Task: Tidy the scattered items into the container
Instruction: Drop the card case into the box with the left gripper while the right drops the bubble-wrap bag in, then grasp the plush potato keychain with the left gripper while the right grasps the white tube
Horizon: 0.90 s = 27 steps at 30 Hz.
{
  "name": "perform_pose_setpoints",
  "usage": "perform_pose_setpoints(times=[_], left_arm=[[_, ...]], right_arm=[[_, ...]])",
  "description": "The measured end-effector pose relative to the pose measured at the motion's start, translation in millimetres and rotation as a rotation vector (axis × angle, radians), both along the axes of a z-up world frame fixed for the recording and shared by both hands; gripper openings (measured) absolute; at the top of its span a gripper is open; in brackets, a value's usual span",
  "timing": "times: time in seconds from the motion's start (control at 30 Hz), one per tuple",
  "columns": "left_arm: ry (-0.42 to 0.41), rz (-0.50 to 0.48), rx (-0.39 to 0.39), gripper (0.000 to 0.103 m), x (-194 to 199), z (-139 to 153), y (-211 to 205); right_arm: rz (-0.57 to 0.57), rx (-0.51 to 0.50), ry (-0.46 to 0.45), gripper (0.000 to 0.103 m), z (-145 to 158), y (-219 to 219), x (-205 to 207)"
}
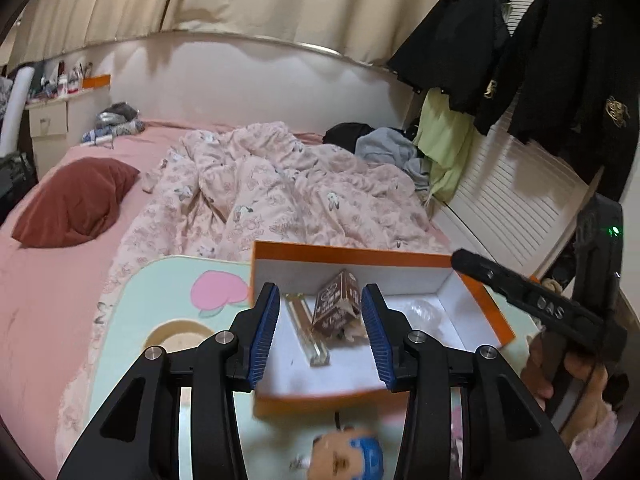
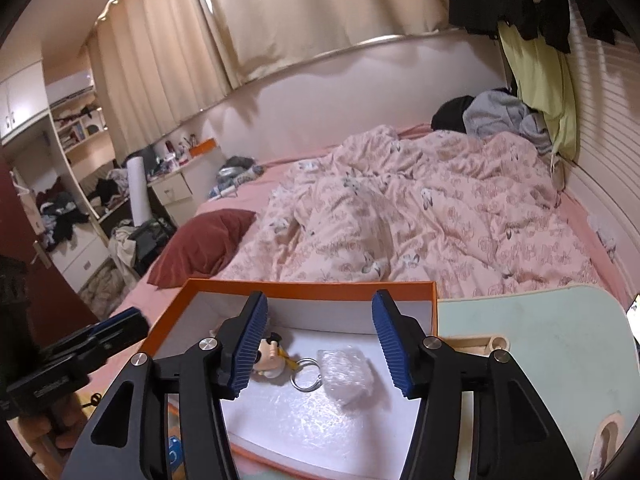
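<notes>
An orange box with a white inside (image 1: 472, 304) (image 2: 304, 288) sits on a pale green lap table (image 1: 160, 292) (image 2: 540, 340). In the left wrist view it holds a brown carton (image 1: 336, 304), a clear rectangular bar (image 1: 308, 332) and a clear plastic packet (image 1: 420, 312). In the right wrist view I see a figure keychain (image 2: 272, 356) with its ring (image 2: 306, 374) and the packet (image 2: 348, 376) inside. My left gripper (image 1: 320, 336) is open and empty above the box. My right gripper (image 2: 320, 344) is open and empty above the box. A small blue-haired doll (image 1: 352, 456) lies on the table before the box.
The table stands on a bed with a crumpled pink duvet (image 1: 260, 192) and a dark red pillow (image 1: 76, 200). Clothes hang at the right (image 1: 520, 60). A cluttered desk and shelves stand at the left (image 2: 80, 184). The right gripper shows in the left wrist view (image 1: 540, 304).
</notes>
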<state>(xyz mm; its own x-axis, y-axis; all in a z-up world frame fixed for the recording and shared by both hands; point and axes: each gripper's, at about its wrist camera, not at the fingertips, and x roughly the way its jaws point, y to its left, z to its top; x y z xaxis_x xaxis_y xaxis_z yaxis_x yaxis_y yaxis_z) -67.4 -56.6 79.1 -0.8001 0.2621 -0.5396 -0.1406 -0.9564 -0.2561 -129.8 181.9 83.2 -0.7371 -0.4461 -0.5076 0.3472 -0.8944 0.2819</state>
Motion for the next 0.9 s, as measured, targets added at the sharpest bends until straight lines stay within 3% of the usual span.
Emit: perform_pose_setpoints(times=[0.1,0.17,0.2,0.3,0.53,0.73,0.9], left_arm=[[0.005,-0.004,-0.029,0.047,21.7,4.4,1.4],[-0.007,-0.016,-0.037,0.060,35.0,3.4,2.6],[-0.005,-0.023,-0.036,0.061,43.0,2.4,3.0],[0.000,-0.013,-0.041,0.061,60.7,-1.7,1.4],[-0.097,0.014,-0.016,0.060,70.9,-27.6,-10.6],[-0.103,-0.054,-0.042,0.055,73.0,-36.8,12.8],[-0.139,-0.056,-0.171,0.055,64.0,-51.6,41.5]], right_arm=[[0.004,0.014,0.022,0.054,3.7,-2.6,6.8],[0.009,0.015,0.024,0.054,4.0,-3.3,9.2],[0.014,0.014,0.024,0.054,4.4,-3.6,10.5],[0.015,0.014,0.025,0.054,5.9,-3.3,12.7],[0.029,-0.067,0.011,0.054,6.3,9.9,29.0],[0.024,-0.095,0.003,0.054,5.8,24.8,60.4],[0.064,0.051,-0.083,0.054,-1.5,17.6,99.3]])
